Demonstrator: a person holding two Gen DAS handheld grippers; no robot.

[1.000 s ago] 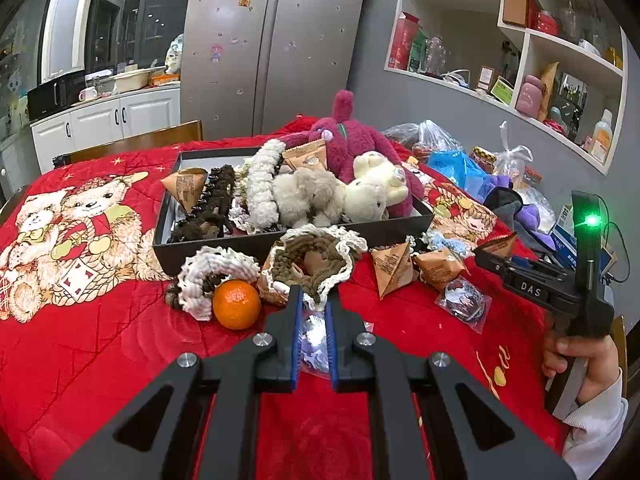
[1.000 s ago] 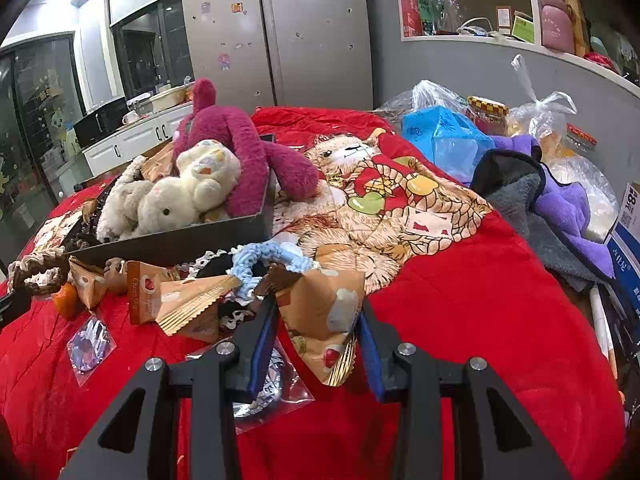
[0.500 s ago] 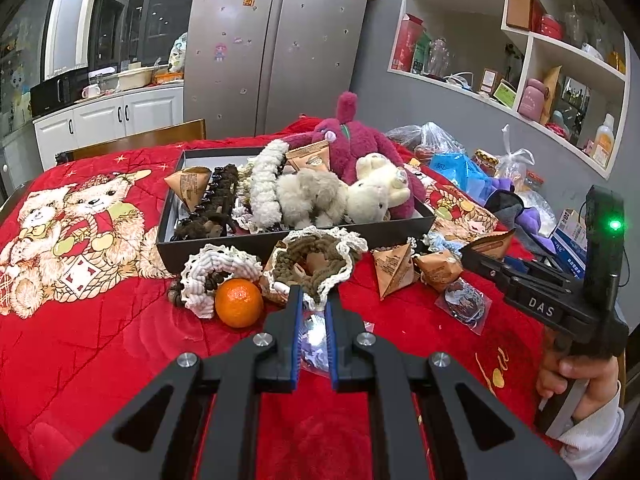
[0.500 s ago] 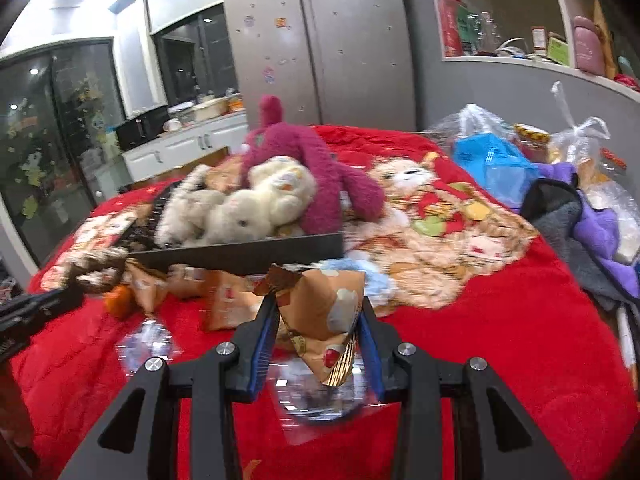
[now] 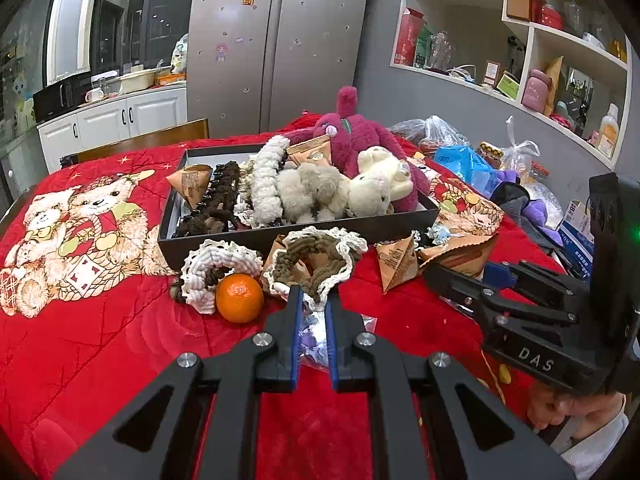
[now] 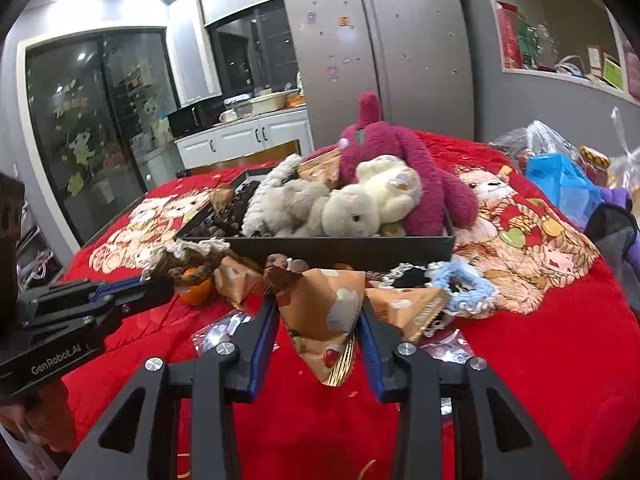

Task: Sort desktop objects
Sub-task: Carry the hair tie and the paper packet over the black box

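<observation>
My right gripper is shut on an orange triangular snack packet and holds it above the red cloth in front of the black tray. It also shows in the left wrist view. The tray holds plush toys, knitted rings and a packet. My left gripper is nearly closed around a clear plastic bag lying on the cloth. An orange, knitted rings and another packet lie before the tray.
Plastic bags, a dark and purple cloth and a box sit at the table's right side. A blue knitted ring and a second packet lie right of the held packet. A fridge and shelves stand behind.
My right gripper has lifted the snack packet off the cloth and swung left toward the tray front. My left gripper has held still over the clear bag.
</observation>
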